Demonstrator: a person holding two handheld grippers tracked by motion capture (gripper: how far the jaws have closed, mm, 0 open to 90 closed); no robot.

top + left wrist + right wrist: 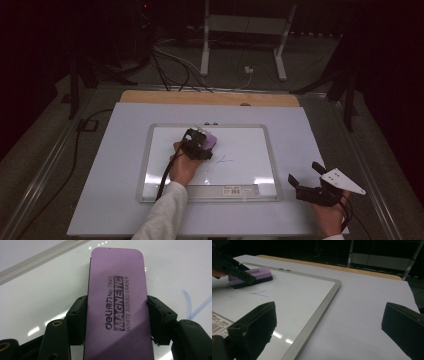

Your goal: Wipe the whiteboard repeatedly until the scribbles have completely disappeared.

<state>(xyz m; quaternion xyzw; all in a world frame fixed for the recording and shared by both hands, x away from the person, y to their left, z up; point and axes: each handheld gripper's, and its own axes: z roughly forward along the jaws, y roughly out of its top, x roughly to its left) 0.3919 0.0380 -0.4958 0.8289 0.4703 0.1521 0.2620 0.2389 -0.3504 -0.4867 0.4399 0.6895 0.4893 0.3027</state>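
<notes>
Two grippers: left gripper (116,315) squeezing purple eraser (117,302) on whiteboard (250,145); right gripper (306,176) fingers wide apart, holding nothing; eraser may miss blue marks (222,161) beside it

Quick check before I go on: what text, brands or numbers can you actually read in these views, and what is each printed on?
"deli" with two Chinese characters, "No.7840": on the flat purple rectangular eraser held in the left gripper.
"MAGNETIC": same purple face, in a dark band.
"WHITE BOARD ERASER": same face, beside the band.
Barcode sticker on the white rectangular whiteboard: print too small to read.
</notes>
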